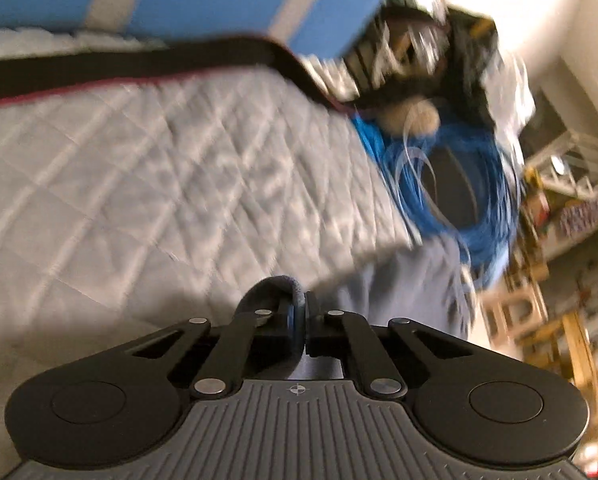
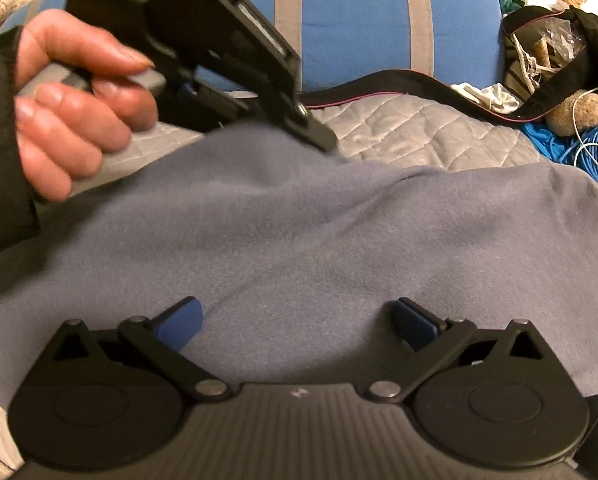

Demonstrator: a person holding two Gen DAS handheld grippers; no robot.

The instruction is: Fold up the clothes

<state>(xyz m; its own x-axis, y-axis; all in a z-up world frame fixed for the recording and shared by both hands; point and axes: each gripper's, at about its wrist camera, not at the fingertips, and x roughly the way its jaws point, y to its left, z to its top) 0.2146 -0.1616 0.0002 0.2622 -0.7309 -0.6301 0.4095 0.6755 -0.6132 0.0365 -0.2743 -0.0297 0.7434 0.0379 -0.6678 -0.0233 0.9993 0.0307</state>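
Holding a pinch of the grey-blue fleece garment point(image 2: 299, 232) in the left hand-held gripper point(image 1: 299, 316), jaws closed tight on a rolled edge of the cloth, as seen in the left wrist view. Gripping at the far edge of the garment in the right wrist view, with the person's hand point(image 2: 71, 100) wrapped round the handle. Lying spread over the quilted bed point(image 1: 147, 168), mostly flat, with one shallow ridge running across the middle; right side draping toward the bed's edge near the coil of blue cable point(image 1: 467, 200). Hovering just above the near part of the cloth, the right hand-held gripper point(image 2: 297, 324), jaws wide apart and holding nothing.

Progress, judged: early. No finished fold showing; no stacked layers visible. Looking like the start of a first fold, far edge being lifted. Remaining: bringing that edge over, smoothing, further folds. Garment type unclear from these views.
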